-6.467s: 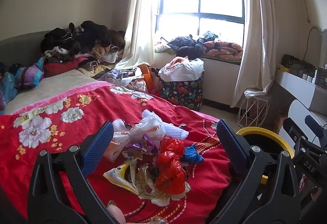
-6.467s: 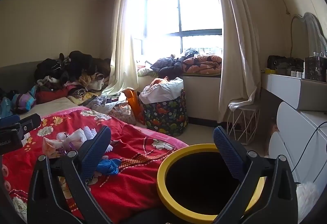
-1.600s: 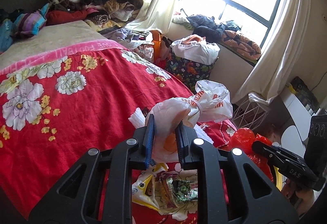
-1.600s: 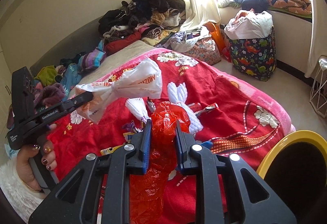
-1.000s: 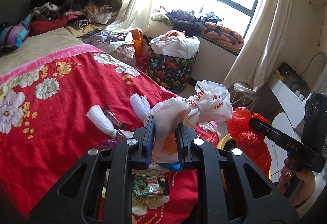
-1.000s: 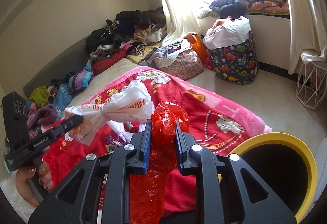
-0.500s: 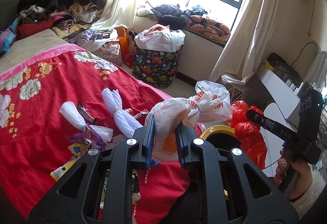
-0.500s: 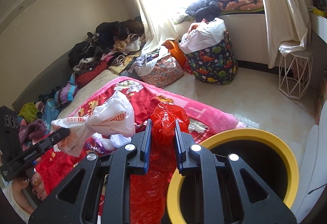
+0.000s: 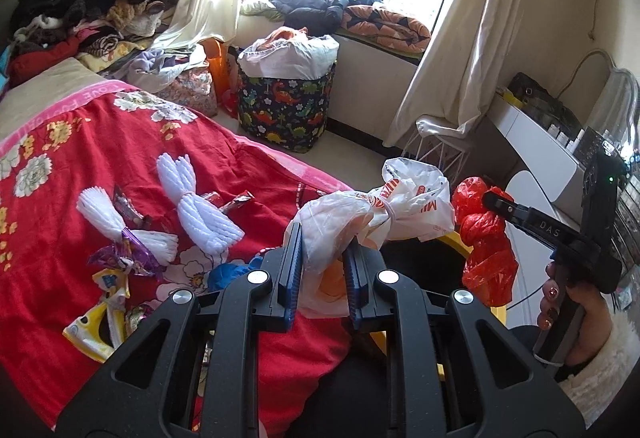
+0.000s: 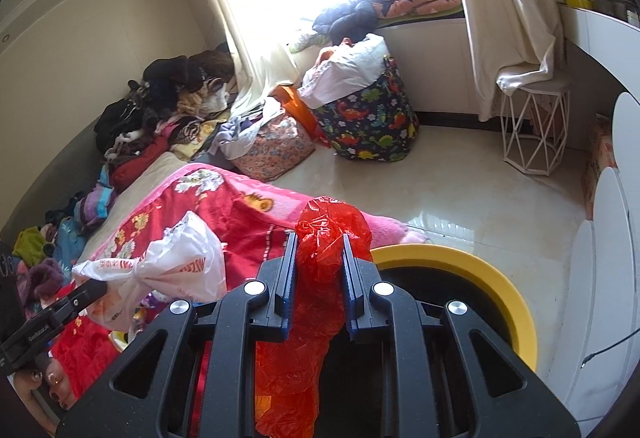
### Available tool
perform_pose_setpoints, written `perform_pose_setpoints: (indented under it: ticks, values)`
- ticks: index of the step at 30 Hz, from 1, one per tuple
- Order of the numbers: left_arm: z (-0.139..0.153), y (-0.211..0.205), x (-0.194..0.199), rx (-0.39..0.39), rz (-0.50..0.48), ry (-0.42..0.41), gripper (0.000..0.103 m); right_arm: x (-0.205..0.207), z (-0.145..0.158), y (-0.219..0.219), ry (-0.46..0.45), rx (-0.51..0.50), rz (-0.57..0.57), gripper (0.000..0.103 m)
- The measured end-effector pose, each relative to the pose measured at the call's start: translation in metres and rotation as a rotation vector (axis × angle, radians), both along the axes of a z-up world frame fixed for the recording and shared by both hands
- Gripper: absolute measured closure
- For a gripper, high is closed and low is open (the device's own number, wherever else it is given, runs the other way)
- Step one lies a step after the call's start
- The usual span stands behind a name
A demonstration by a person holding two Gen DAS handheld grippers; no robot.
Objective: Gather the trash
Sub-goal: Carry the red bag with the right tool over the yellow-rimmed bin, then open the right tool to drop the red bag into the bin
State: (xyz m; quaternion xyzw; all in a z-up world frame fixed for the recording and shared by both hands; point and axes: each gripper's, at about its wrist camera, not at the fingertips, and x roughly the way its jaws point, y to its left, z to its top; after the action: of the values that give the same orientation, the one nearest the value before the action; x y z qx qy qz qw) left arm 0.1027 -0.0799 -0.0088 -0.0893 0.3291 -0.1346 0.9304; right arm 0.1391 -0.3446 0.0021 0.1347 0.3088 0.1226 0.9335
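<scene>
Thin crinkled plastic is seen in the white bag [image 9: 376, 214] and the glossy red bag [image 10: 320, 262]. A soft woven red blanket [image 9: 100, 166] and a glossy tiled floor [image 10: 460, 190] are shown.

Our left gripper [image 9: 320, 262] has its two blue-padded fingers [image 9: 291, 270] drawn close, pinching crumpled plastic between them. Our right gripper [image 10: 318, 270] is likewise pinched tight on plastic. Our right hand [image 9: 572, 314], nails painted dark red, wraps its black handle.

bin mouth [image 10: 456, 258] seemingly unobstructed, bed edge [image 10: 384, 224] beside
</scene>
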Motion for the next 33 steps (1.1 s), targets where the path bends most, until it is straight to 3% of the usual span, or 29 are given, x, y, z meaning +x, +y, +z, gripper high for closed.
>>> perform_pose_setpoints:
  ticks: [17,26,28,30,33]
  values:
    - [-0.026,-0.059,0.01,0.136,-0.127,0.054,0.089,-0.002,-0.018,-0.036,0.031,-0.021,-0.085,0.084]
    - [-0.047,-0.086,0.019,0.146,-0.212,0.115,0.086,-0.001,-0.026,-0.046,0.06,-0.01,-0.101,0.08]
    - [-0.052,-0.084,0.023,0.131,-0.204,0.132,0.066,-0.001,-0.03,-0.046,0.068,-0.01,-0.112,0.065]
    - [-0.054,-0.078,0.024,0.086,-0.177,0.136,0.035,-0.002,-0.034,-0.045,0.07,-0.024,-0.124,0.053]
    - [-0.05,-0.066,0.024,0.039,-0.135,0.106,0.015,-0.004,-0.04,-0.043,0.063,-0.049,-0.124,0.045]
